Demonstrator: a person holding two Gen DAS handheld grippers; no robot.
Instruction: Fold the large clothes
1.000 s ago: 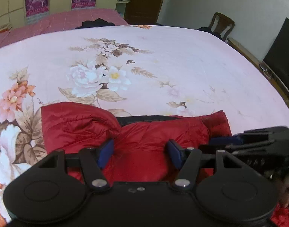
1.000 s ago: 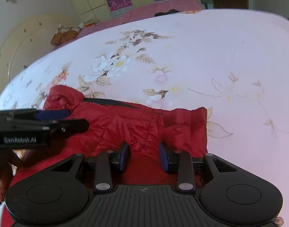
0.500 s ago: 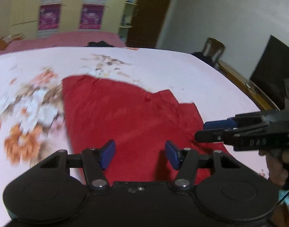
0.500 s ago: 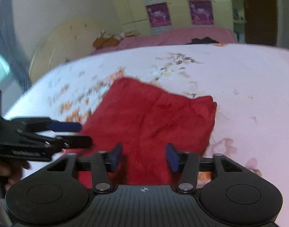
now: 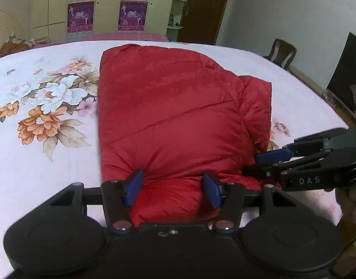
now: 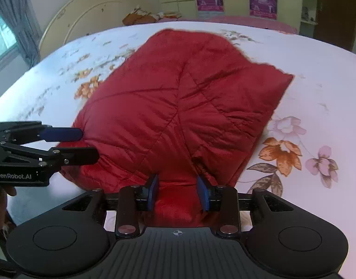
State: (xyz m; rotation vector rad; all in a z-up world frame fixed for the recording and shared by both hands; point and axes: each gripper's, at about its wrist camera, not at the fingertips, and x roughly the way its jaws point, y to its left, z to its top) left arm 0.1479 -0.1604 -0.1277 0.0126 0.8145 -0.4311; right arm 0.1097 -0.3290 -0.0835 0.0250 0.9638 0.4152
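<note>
1. The left tongs (image 5: 172, 187) are standing spread apart over the near edge of the red padded jacket (image 5: 178, 116), gripping nothing.
2. The jacket is lying folded on the floral bed (image 5: 38, 151); the fold is looking laid, so smoothing or another fold is probably coming next.
3. The right tongs (image 6: 178, 191) are also sitting parted, straddling the hem.
4. No containers are showing.

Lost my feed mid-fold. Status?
Left gripper and right gripper open, straddling the near edge. Red jacket folded, flat on floral bedsheet. Nothing in the way.
</note>
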